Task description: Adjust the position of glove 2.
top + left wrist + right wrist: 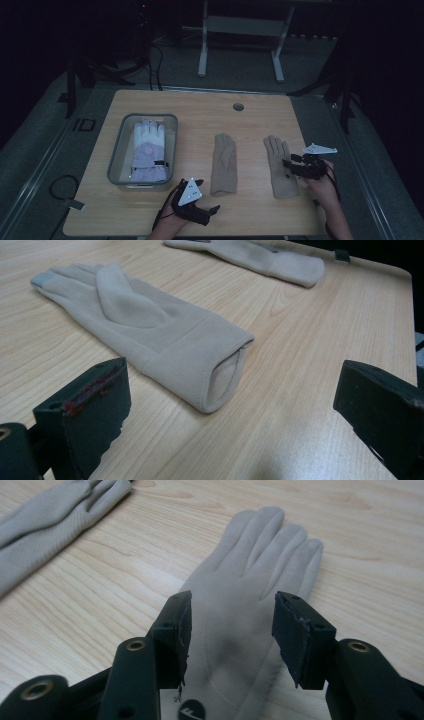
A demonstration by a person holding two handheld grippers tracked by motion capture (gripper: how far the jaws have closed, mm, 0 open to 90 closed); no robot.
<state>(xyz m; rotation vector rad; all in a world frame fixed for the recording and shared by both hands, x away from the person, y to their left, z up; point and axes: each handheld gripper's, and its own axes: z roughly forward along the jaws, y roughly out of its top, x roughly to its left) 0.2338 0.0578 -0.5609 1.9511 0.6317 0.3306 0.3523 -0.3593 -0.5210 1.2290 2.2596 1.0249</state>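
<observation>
Two beige gloves lie flat on the wooden table. The middle glove has its cuff toward me. My left gripper sits just left of that cuff, open. In the left gripper view this glove lies ahead of the left gripper, whose jaws stand wide apart, and the other glove lies beyond it. My right gripper hovers over the palm of the right glove. In the right gripper view the right gripper is open above that glove without pressing on it.
A grey bin at the table's left holds a white and lavender padded glove. A round cable hole sits near the far edge. The right glove lies near the table's right edge. A metal frame stands on the floor beyond.
</observation>
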